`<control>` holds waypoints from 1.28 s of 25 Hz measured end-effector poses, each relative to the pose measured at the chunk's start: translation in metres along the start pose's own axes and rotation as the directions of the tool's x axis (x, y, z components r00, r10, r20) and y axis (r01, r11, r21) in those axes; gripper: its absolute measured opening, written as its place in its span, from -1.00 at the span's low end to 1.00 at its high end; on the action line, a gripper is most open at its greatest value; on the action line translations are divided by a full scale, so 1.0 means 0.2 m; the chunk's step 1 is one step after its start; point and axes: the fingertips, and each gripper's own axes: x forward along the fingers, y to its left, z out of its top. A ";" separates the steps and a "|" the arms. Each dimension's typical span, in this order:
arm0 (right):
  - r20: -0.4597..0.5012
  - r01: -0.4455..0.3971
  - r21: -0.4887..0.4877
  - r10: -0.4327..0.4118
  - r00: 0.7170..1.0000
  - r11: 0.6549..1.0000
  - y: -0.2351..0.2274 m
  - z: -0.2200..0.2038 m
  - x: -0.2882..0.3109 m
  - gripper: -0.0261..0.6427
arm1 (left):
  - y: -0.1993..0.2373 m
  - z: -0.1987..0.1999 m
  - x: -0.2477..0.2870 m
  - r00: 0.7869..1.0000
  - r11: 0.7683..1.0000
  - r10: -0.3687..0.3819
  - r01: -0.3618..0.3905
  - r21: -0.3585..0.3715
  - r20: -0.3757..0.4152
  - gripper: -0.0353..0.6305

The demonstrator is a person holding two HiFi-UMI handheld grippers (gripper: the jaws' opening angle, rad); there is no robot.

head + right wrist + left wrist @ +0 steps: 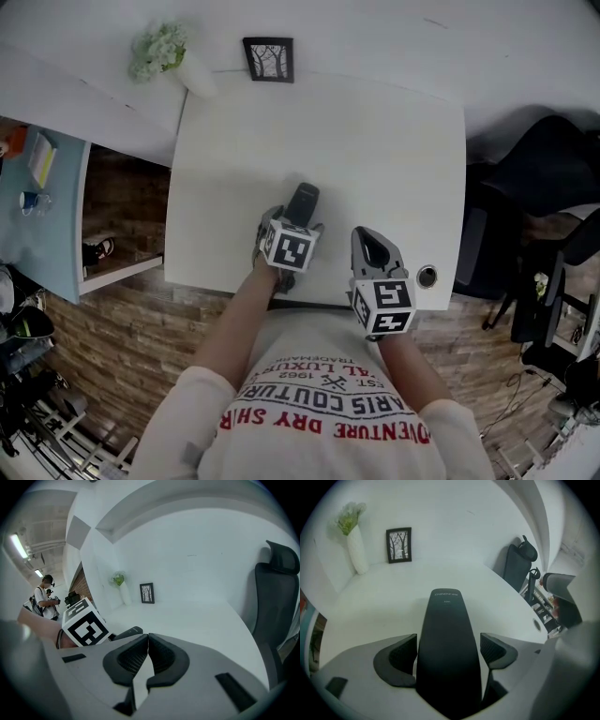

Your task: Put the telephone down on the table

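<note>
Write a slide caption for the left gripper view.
Open-jawed left gripper straddles the black telephone lying on the white table.

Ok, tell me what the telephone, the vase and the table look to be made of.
Telephone: dark plastic, matte; its even black face gives only a dull sheen, with small pale print near the top.
Vase: white, probably ceramic, smooth and unglossy; plastic cannot be ruled out.
Table: white laminate or painted board, smooth, with soft, even reflections.
</note>
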 end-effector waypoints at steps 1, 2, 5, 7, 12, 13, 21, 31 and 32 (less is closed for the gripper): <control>0.000 0.001 0.001 -0.001 1.000 1.000 0.00 0.00 0.00 -0.85 | 0.00 0.01 0.00 1.000 1.000 0.018 -0.018 0.013 0.018 0.33; 0.000 0.002 0.002 -0.002 1.000 1.000 0.00 -0.01 0.00 -0.85 | 0.00 0.02 -0.01 0.999 0.999 0.021 -0.022 0.024 0.036 0.34; -0.001 0.005 0.001 -0.005 1.000 1.000 -0.01 -0.01 0.00 -0.85 | -0.04 0.05 -0.07 0.996 0.999 -0.007 0.003 0.043 0.093 0.36; -0.001 0.007 -0.001 -0.007 1.000 1.000 -0.01 -0.01 0.00 -0.85 | -0.08 0.11 -0.16 0.986 0.998 -0.038 0.029 0.056 0.163 0.36; 0.011 0.014 -0.010 -0.014 1.000 1.000 -0.04 0.02 -0.01 -0.85 | -0.14 0.35 -0.46 0.911 0.994 -0.092 0.058 0.097 0.402 0.36; 0.014 0.015 -0.013 -0.015 1.000 1.000 -0.04 0.03 -0.01 -0.85 | -0.14 0.39 -0.50 0.896 0.993 -0.099 0.065 0.094 0.434 0.36; 0.052 0.012 -0.032 -0.011 0.999 0.999 -0.01 0.11 -0.05 -0.85 | -0.12 0.43 -0.71 0.866 0.998 0.020 -0.044 0.038 0.499 -0.79; 0.258 -0.021 -0.071 0.039 0.965 0.997 0.10 0.42 -0.22 -0.85 | -0.21 0.66 -1.19 0.542 0.995 -0.033 -0.058 0.076 0.840 -0.82; 0.297 -0.024 -0.084 0.048 0.954 0.996 0.11 0.47 -0.25 -0.85 | -0.22 0.68 -1.23 0.519 0.995 -0.033 -0.065 0.078 0.854 -0.82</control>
